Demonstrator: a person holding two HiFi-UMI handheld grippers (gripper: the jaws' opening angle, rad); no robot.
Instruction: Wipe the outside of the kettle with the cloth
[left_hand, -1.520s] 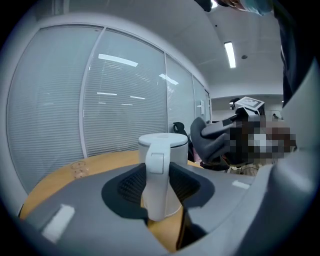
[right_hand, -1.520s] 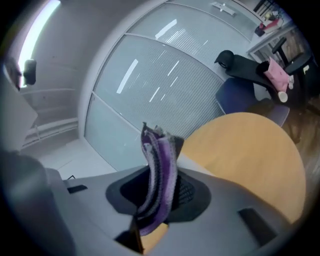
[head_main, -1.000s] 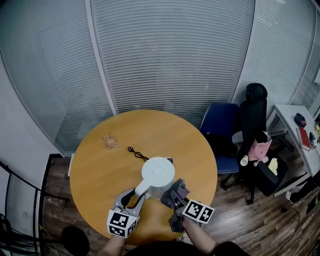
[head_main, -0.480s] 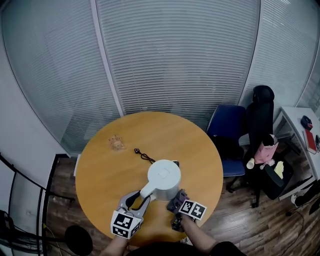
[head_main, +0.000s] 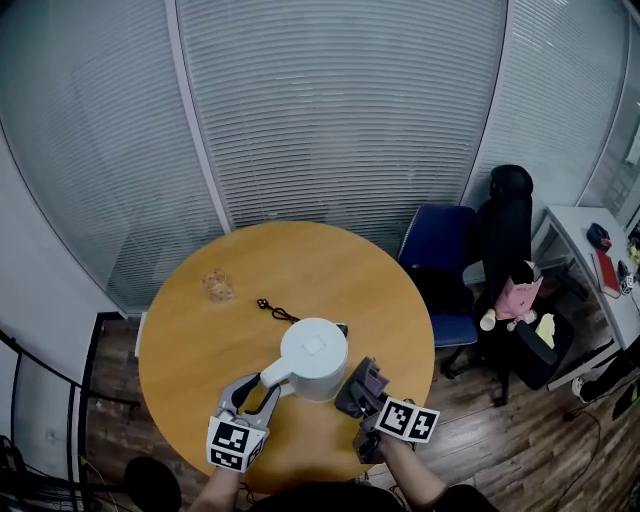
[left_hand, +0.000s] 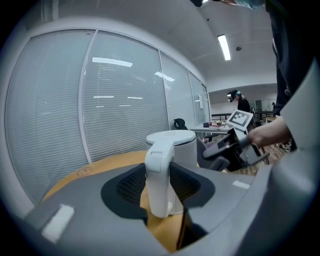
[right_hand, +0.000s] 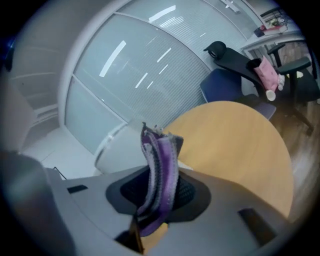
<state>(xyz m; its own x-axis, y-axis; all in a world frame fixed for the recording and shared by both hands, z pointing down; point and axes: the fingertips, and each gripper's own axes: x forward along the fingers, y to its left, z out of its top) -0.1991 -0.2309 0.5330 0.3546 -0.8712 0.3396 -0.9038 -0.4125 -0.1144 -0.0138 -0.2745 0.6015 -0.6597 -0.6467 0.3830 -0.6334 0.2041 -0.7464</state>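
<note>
A white kettle (head_main: 314, 357) is set on the round wooden surface (head_main: 300, 270), just ahead of both tongs. Its handle (left_hand: 159, 175) is clamped by the left tongs (head_main: 258, 392), whose jaws have just been eased slightly wider. A purple striped cloth (right_hand: 161, 170) is pinched upright in the right tongs (head_main: 358, 385), beside the kettle's body.

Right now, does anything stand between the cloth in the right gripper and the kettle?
Nothing visible does. The cloth, clamped in the right gripper, sits directly beside the kettle at its right side, with only bare table around them.
</note>
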